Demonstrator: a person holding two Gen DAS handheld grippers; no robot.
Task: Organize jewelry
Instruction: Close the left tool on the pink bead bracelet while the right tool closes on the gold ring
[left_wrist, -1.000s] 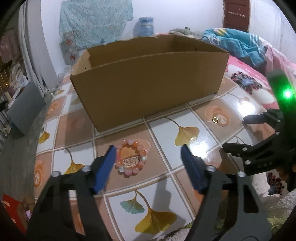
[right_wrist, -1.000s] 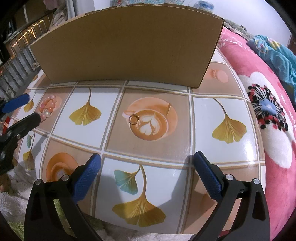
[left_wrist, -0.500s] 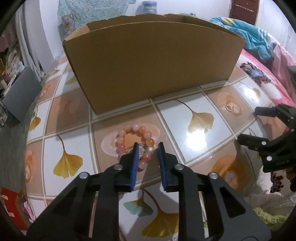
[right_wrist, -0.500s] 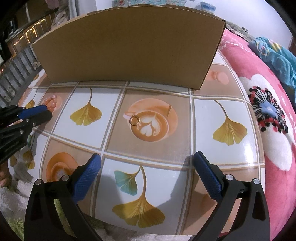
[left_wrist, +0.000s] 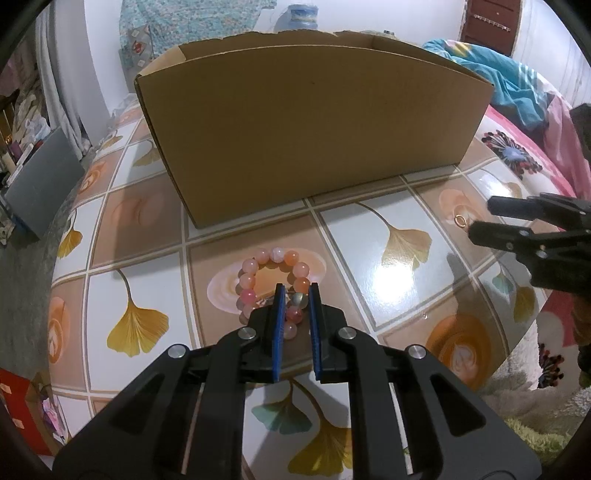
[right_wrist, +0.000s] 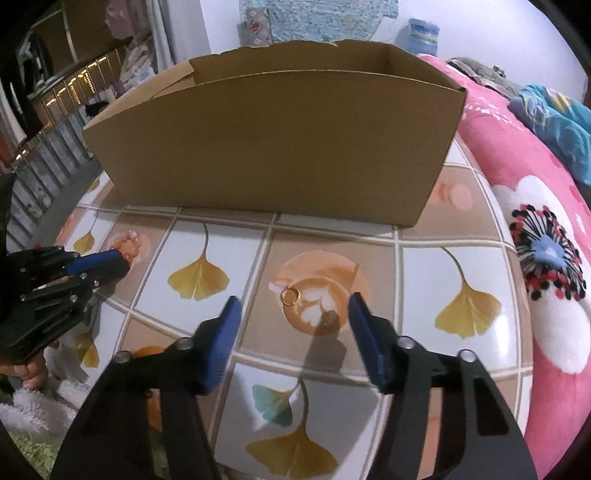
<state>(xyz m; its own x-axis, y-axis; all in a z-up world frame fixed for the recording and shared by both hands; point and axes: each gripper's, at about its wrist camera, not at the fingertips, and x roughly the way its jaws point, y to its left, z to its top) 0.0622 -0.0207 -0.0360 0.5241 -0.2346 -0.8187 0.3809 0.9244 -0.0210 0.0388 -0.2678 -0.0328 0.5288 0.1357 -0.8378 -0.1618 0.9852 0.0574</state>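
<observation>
A pink and orange bead bracelet (left_wrist: 266, 258) lies on the tiled table (left_wrist: 406, 295) in front of an open cardboard box (left_wrist: 314, 129). My left gripper (left_wrist: 295, 291) has its jaws closing, and the blue pads pinch the beads of the bracelet's near side. In the right wrist view this gripper (right_wrist: 118, 258) shows at the left edge, with the bracelet (right_wrist: 129, 247) at its tip. A small gold ring (right_wrist: 290, 296) lies on a coffee-cup tile. My right gripper (right_wrist: 293, 300) is closing, its pads on either side of the ring without touching it. The left wrist view shows this gripper (left_wrist: 480, 218) beside the ring (left_wrist: 460, 220).
The cardboard box (right_wrist: 277, 147) stands across the far side of the table. Pink floral bedding (right_wrist: 535, 184) rises along the right edge. A grey panel (left_wrist: 40, 177) leans at the left. A fluffy rug (right_wrist: 22, 413) borders the near edge, where a person's fingers (right_wrist: 33, 373) show.
The left jaws went from wide open to pinched on the bracelet's near beads, and the view moved closer. The right jaws narrowed about the ring, and that gripper came nearer to it.
</observation>
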